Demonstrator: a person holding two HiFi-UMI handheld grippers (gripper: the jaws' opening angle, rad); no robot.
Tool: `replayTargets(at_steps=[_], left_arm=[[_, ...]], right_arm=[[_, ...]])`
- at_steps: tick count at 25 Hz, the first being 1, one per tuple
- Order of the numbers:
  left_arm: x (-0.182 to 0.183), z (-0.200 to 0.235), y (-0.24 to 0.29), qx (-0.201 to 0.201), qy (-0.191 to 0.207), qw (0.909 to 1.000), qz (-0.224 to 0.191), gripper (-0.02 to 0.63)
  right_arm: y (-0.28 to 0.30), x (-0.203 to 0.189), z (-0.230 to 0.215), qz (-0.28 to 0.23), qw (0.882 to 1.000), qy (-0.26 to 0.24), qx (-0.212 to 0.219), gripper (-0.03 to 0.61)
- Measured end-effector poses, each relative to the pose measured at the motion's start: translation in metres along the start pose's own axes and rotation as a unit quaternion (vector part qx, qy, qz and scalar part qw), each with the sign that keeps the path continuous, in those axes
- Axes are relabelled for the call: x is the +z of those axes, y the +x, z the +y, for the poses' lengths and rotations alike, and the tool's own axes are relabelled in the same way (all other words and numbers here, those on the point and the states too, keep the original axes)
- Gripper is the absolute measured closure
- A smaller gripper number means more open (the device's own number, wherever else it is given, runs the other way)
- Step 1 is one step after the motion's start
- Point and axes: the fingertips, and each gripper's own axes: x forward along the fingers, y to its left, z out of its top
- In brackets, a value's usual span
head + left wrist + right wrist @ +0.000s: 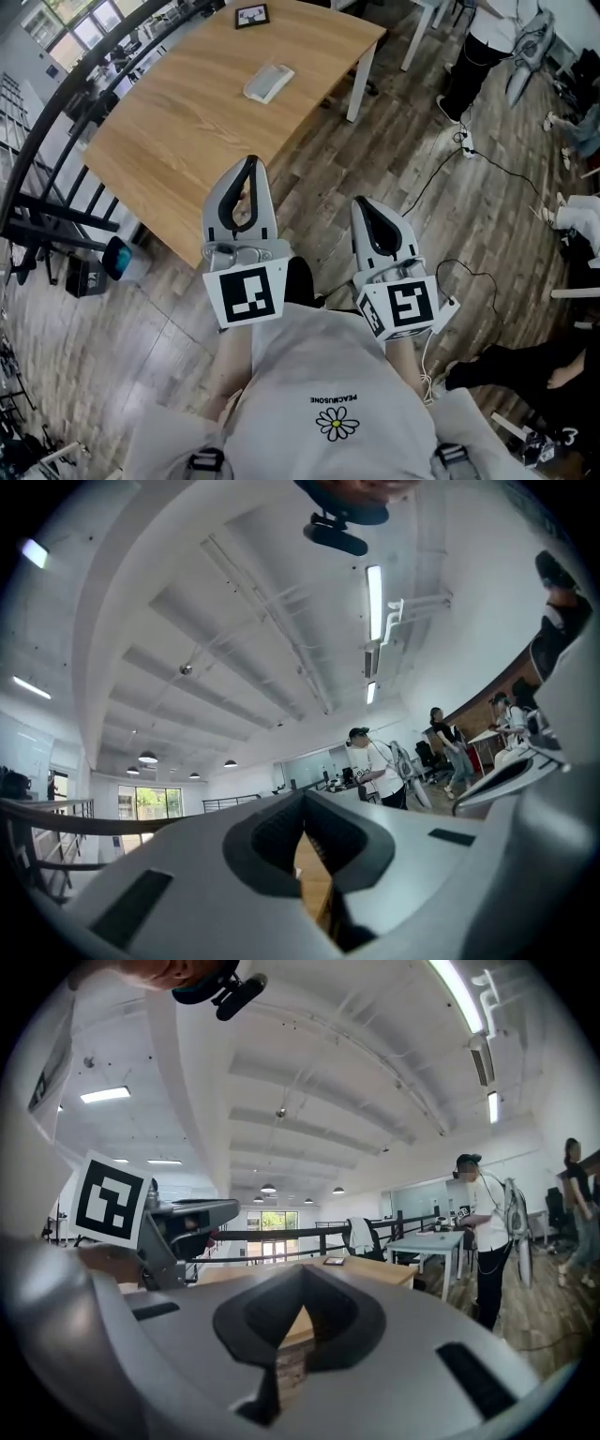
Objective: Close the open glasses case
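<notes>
The glasses case (268,82) is a small pale grey thing lying on the far part of the wooden table (187,141); from here I cannot tell how far its lid stands open. My left gripper (250,161) hovers over the table's near corner, shut with nothing in it, well short of the case. To its right, my right gripper (362,202) hangs over the floor beside the table, also shut and empty. In the left gripper view the left gripper (304,799) points level and the jaws meet, as does the right gripper (302,1274) in its own view.
A black-framed marker card (251,15) lies at the table's far edge. A black railing (56,112) runs along the left. Cables (487,164) trail over the wood floor at right, where people (487,47) stand and sit. A white table (427,1239) stands beyond.
</notes>
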Motion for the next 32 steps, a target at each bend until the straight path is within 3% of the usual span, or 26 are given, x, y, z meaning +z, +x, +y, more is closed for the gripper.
replayTargets(at_steps=[8, 12, 16, 23, 32], left_arm=[[-0.006, -0.006, 0.038, -0.014, -0.021, 0.9995, -0.02, 0.598], [-0.028, -0.003, 0.065, -0.021, -0.022, 0.9995, -0.006, 0.597], [-0.035, 0.002, 0.101, -0.02, -0.05, 0.9985, 0.0, 0.598], [-0.063, 0.029, 0.182, -0.016, -0.057, 0.9981, 0.014, 0.597], [-0.099, 0.087, 0.309, 0.009, -0.061, 0.9979, 0.021, 0.597]], right_arm=[[0.019, 0.001, -0.025, -0.017, 1.0, -0.013, -0.001, 0.572], [0.04, -0.001, -0.035, -0.011, 0.999, -0.039, -0.004, 0.572], [0.072, 0.006, -0.053, -0.009, 0.999, -0.047, -0.011, 0.572], [0.17, 0.012, -0.091, -0.008, 0.999, -0.043, -0.01, 0.572], [0.336, 0.02, -0.113, 0.011, 0.998, -0.045, 0.05, 0.572]])
